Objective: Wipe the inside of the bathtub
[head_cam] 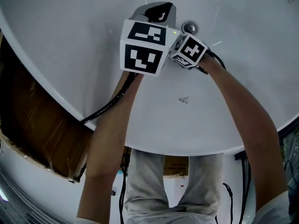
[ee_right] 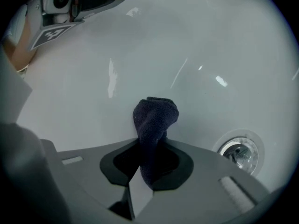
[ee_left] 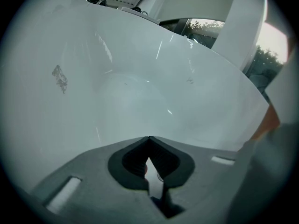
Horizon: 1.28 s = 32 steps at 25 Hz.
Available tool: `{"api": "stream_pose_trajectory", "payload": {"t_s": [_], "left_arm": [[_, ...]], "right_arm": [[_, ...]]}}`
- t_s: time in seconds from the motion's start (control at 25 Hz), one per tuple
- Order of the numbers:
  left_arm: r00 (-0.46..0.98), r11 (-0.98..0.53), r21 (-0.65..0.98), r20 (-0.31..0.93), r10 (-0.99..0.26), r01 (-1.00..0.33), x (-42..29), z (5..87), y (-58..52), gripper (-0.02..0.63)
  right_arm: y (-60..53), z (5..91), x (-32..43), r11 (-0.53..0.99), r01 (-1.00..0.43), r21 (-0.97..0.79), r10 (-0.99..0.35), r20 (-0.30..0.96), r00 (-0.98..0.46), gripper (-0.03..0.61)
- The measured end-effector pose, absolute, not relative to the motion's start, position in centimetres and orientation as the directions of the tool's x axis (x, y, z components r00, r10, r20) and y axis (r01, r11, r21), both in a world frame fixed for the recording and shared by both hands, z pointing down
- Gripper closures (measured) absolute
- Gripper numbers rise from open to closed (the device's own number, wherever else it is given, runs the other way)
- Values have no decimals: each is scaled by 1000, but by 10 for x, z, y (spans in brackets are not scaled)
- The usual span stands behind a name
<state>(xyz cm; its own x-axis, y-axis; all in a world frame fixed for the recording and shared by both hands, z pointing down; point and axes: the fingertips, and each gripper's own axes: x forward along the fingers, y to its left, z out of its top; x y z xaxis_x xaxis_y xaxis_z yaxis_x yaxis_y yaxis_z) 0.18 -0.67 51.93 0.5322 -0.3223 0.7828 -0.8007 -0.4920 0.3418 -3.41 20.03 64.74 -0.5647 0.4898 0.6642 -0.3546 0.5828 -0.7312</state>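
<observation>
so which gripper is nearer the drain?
Right. The right gripper, clamping the cloth, sits just beside the drain; the left gripper is farther off, and its view doesn't show the drain.

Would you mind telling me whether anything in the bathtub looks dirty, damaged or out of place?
A small grey smudge marks the otherwise white floor of the bathtub, nearer the person than the drain. The dark cloth in the right gripper is beside the drain, not on the smudge.

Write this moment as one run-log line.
right gripper: shut on dark cloth | left gripper: shut, empty | dark cloth: near drain | both inside bathtub
</observation>
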Motion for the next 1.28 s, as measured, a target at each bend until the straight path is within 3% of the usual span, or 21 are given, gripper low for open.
{"api": "stream_pose_trajectory", "payload": {"t_s": [1.28], "left_arm": [[534,-537,357,817,-216,-764,9,504,36,615]], "right_arm": [[256,524,-57,482,-181,-857,588,470,-658,523]]}}
